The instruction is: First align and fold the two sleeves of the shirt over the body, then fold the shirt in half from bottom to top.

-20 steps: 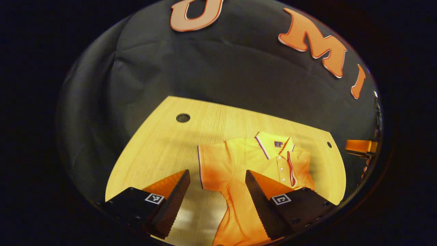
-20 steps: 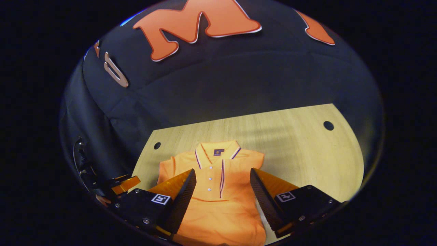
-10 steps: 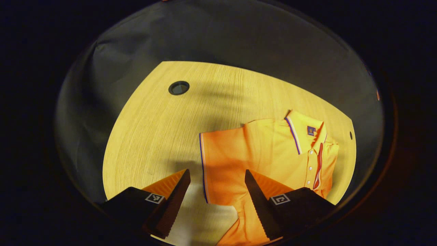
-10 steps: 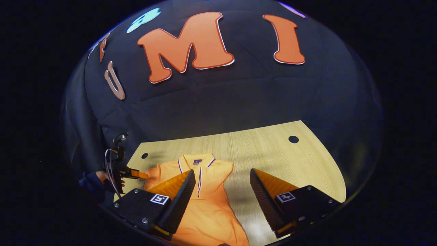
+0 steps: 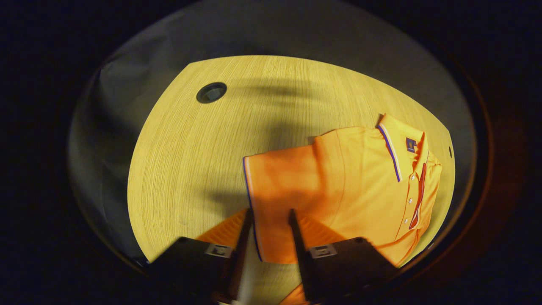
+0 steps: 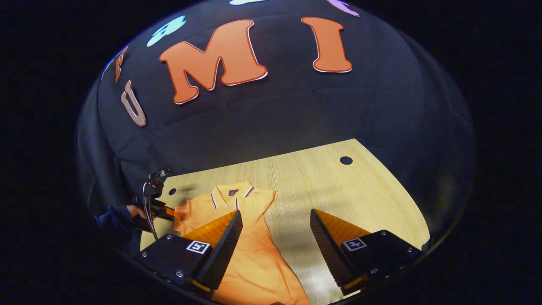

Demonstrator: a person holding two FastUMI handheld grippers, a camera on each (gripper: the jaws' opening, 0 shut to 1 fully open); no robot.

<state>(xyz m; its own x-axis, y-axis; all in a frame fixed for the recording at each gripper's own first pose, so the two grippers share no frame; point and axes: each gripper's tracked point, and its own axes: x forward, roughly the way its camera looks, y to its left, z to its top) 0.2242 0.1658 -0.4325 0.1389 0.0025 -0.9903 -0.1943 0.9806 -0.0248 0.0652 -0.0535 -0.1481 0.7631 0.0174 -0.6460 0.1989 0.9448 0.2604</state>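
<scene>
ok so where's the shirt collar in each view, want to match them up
Left gripper view: the collar sits at the right, above and right of the left gripper, turned nearly on its side.
Right gripper view: the collar lies left of centre, just above the right gripper, facing upright.
Shared landmark: the dark round hole in the wooden table beyond the spread sleeve.

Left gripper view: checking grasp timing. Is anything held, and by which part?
The left gripper is closing around the shirt's sleeve hem; whether the fingers already press it cannot be told.
</scene>
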